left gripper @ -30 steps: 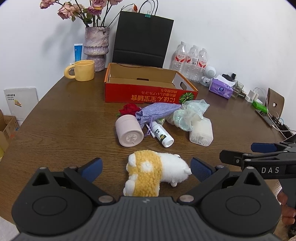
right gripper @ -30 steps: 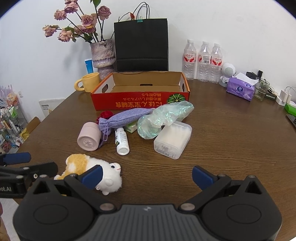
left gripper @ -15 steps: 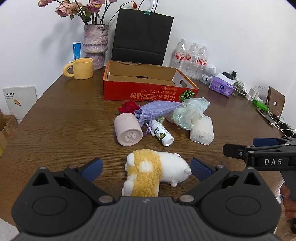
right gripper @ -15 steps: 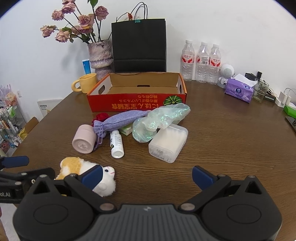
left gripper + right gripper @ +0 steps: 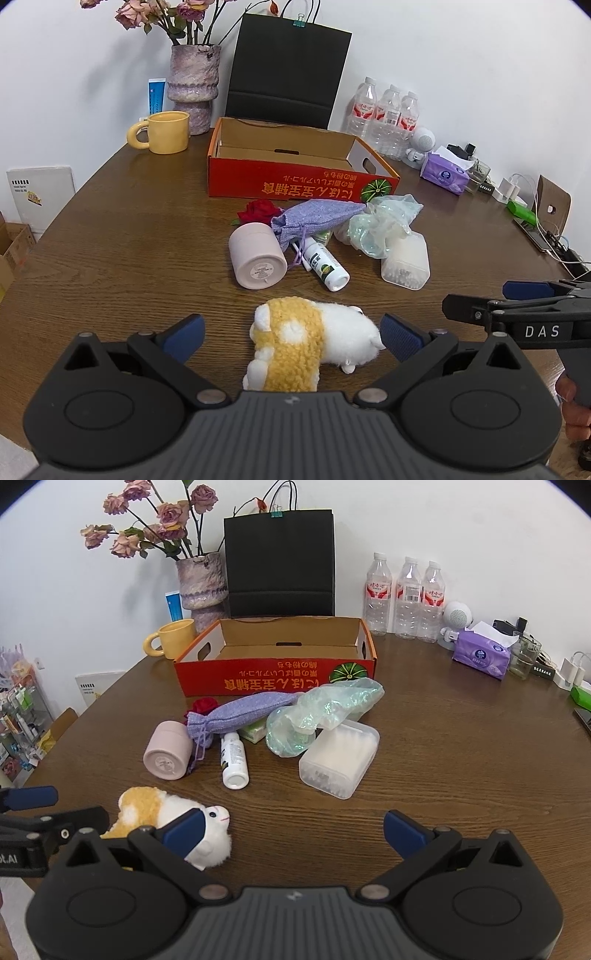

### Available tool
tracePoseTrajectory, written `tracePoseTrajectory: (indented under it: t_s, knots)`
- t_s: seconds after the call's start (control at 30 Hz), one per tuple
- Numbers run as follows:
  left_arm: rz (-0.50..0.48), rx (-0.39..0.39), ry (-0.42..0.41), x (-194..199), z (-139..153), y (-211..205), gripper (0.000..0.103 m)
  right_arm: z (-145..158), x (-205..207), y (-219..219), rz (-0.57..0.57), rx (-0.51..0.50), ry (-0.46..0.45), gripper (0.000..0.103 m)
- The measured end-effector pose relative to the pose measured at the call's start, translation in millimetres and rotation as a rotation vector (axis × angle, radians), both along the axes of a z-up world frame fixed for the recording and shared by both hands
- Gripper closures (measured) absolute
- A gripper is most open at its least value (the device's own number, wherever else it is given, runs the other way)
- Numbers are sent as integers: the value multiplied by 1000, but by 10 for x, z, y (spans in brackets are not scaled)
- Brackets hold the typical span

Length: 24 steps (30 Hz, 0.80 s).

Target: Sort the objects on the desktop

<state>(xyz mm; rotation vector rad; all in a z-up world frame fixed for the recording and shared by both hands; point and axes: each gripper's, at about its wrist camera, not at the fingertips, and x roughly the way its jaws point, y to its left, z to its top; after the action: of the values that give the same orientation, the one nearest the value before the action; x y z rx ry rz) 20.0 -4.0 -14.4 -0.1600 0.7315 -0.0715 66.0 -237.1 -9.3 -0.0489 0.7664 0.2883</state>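
The left tool (image 5: 291, 334) is spread wide around the plush toy (image 5: 314, 347), low in the frame's centre on the desk (image 5: 129, 240). The right tool (image 5: 293, 825) gapes wide, empty, the toy at lower left.

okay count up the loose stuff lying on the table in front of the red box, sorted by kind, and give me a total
Soft toy: 1, the plush toy
Bottles and jars: 2, the pink jar and the white bottle
Bags and pouches: 2, the purple pouch and the crumpled plastic bag
Boxes: 1, the clear swab box
Flowers: 1, the red rose
Partly hidden green item: 1
Total: 8
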Motion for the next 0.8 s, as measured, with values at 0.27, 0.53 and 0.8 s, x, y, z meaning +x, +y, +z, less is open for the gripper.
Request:
tracePoseTrajectory:
  t_s: [0.27, 0.53, 0.8]
  knots:
    - [-15, -17, -5, 3, -7, -3, 0, -25, 5, 5, 2, 0, 6, 0]
    - [-15, -15, -3, 18, -22, -16, 0, -36, 23, -4, 2, 3, 11, 0]
    - [-25, -20, 7, 40, -42, -22, 0, -57, 38, -12, 1, 6, 18, 0]
